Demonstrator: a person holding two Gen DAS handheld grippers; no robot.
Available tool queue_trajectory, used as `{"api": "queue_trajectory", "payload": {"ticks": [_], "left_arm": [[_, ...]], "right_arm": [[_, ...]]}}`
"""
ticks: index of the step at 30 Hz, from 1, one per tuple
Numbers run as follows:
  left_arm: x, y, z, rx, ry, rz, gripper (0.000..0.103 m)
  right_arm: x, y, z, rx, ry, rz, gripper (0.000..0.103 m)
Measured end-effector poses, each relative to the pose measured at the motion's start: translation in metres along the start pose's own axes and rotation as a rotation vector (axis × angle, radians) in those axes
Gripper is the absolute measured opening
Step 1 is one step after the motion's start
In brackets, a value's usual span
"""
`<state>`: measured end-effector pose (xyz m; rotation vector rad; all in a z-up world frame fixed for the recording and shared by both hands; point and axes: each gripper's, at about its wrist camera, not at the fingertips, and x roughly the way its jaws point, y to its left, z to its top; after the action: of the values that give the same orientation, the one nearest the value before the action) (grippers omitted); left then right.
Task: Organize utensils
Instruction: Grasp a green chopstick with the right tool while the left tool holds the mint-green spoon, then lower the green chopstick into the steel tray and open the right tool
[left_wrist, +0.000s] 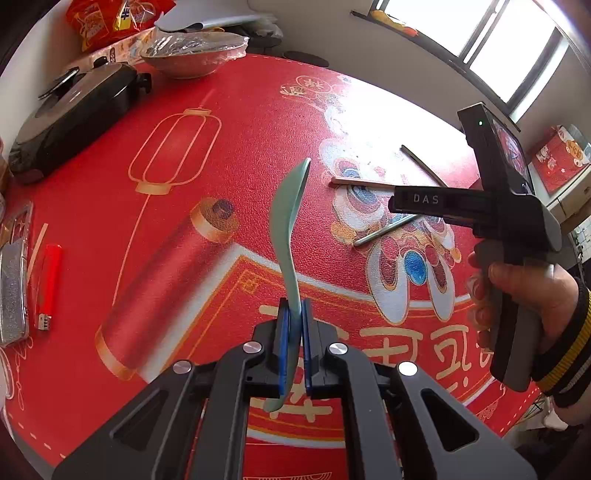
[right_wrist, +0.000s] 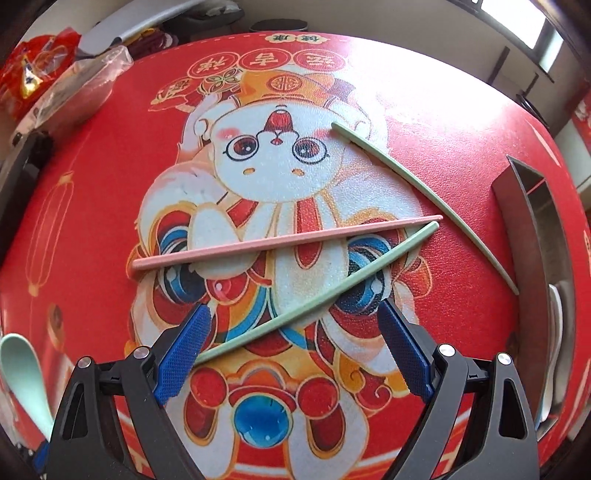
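Three chopsticks lie ahead of my right gripper (right_wrist: 291, 343), whose blue fingers stand wide apart, the near green chopstick (right_wrist: 317, 295) running between them. I judge I should lower squarely, close at mid-length, then carry it to the metal tray (right_wrist: 532, 236) on the right. My left gripper (left_wrist: 294, 325) is clamped on the mint spoon (left_wrist: 290, 221), upright.

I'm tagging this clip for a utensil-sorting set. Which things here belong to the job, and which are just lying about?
Part of the job:
mint spoon in the left gripper
pink chopstick
two green chopsticks
metal tray
right gripper, open

Lying about:
red lighter
black pan
covered bowl
snack bags
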<state>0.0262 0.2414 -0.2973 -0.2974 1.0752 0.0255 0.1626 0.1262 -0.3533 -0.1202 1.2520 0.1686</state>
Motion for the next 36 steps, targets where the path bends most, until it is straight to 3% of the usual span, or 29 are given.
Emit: {"api": "queue_trajectory", "payload": {"ticks": [6, 11, 14, 19, 24, 28, 36], "left_arm": [[0.002, 0.001, 0.000, -0.021, 0.001, -0.019, 0.006], [0.006, -0.005, 0.000, -0.030, 0.007, -0.038, 0.006], [0.010, -0.009, 0.000, -0.023, 0.013, -0.046, 0.006], [0.009, -0.016, -0.003, -0.015, 0.017, -0.050, 0.006], [0.011, -0.017, -0.002, -0.031, 0.020, -0.056, 0.006], [0.012, -0.024, -0.002, -0.027, 0.020, -0.068, 0.006], [0.019, -0.043, -0.001, -0.021, 0.038, -0.103, 0.006]], "right_arm": [[0.003, -0.010, -0.015, -0.037, 0.031, 0.035, 0.085], [-0.008, -0.033, -0.021, -0.050, 0.020, 0.066, 0.032], [-0.009, -0.050, -0.018, -0.012, 0.031, 0.104, 0.015], [-0.007, -0.072, -0.015, 0.044, 0.022, 0.129, 0.007], [-0.007, -0.074, -0.018, 0.044, 0.017, 0.144, 0.006], [-0.014, -0.088, -0.033, 0.098, 0.023, 0.225, 0.006], [-0.059, -0.131, -0.060, 0.170, -0.058, 0.369, 0.007]]}}
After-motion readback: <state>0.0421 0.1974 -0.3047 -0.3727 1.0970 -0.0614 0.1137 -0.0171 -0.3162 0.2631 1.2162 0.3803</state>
